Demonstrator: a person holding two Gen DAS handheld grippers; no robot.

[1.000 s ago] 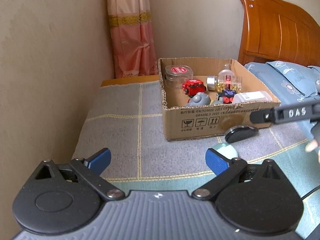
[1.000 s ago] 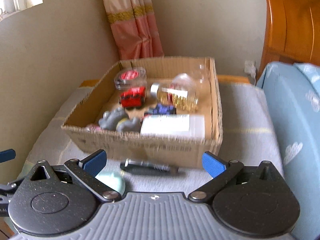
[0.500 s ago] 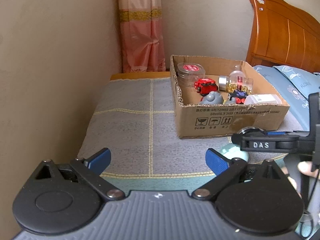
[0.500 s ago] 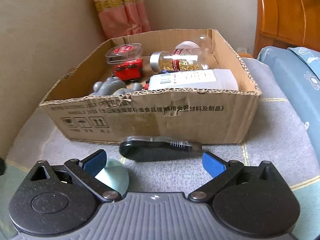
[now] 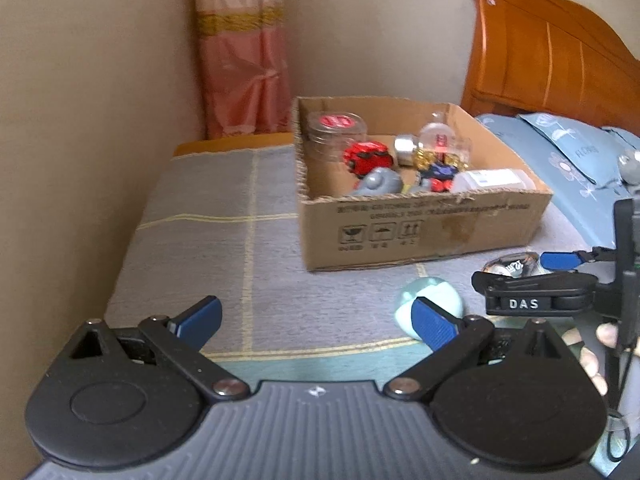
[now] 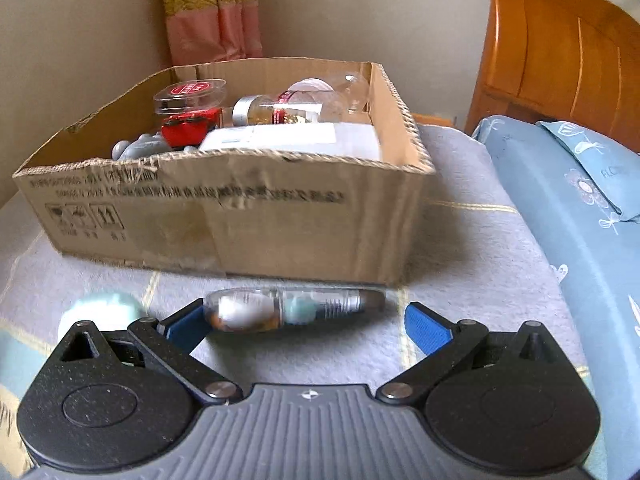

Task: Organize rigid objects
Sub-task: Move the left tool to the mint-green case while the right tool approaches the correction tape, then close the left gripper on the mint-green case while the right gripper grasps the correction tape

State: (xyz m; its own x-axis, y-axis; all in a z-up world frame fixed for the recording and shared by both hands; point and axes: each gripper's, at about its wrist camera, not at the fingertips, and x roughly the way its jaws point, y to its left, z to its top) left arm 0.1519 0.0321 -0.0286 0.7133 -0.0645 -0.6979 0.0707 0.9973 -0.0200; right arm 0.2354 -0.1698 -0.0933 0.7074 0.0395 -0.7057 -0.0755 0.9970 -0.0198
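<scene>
Our right gripper (image 6: 304, 322), jaws apart, hangs just short of the torch (image 6: 294, 309), perhaps a clear-capped one, lying crosswise on the blanket (image 6: 480, 240) near the box (image 6: 240, 216). Left gripper (image 5: 316, 320), also spread, is farther off.

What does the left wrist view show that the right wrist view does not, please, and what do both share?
Only the left wrist view shows the right tool from the side, a hand behind it, and the open left tool. Only the right wrist view shows the clear-capped cylindrical object whole, lying between the open right tool's fingers. Both show the cardboard box of items and the pale green ball.
</scene>
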